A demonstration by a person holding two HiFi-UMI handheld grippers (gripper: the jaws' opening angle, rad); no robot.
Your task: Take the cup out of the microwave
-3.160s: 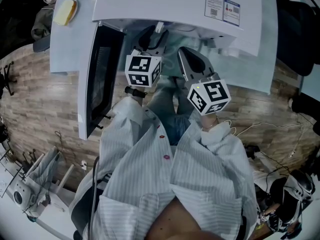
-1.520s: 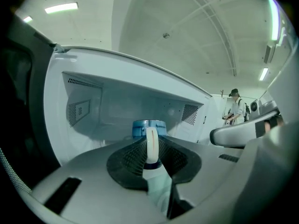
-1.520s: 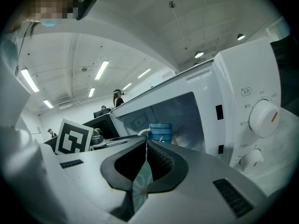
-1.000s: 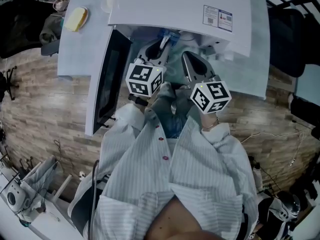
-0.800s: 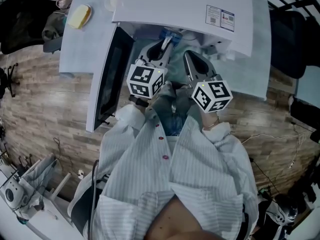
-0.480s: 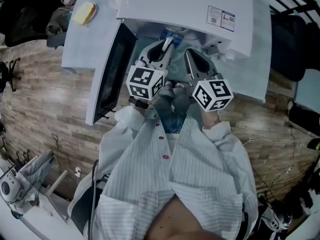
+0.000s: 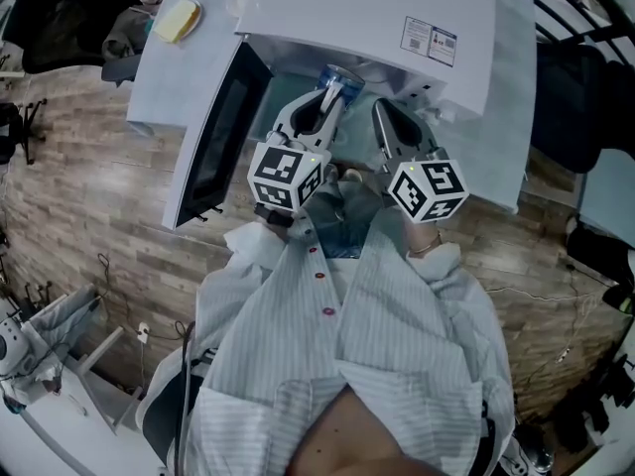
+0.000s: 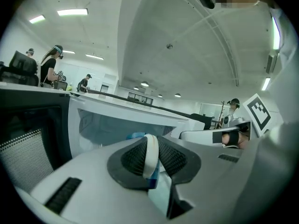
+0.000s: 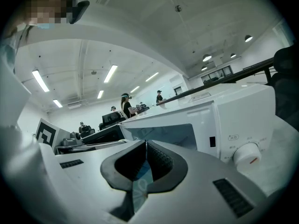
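- Door (image 7: pixel 211 139) of the white box-shaped microwave (image 7: pixel 367 13) hangs open on your left; a wide swing could knock the cup against it.
- Your left claw (image 7: pixel 334 90) is clenched on the thin rim of the blue-and-white cup (image 7: pixel 342 75) at the oven mouth. So narrow a pinch may let it tilt or slip.
- Your right claw (image 7: pixel 383 109) is clenched on nothing, just beside.
- The cup's body and contents are hidden.
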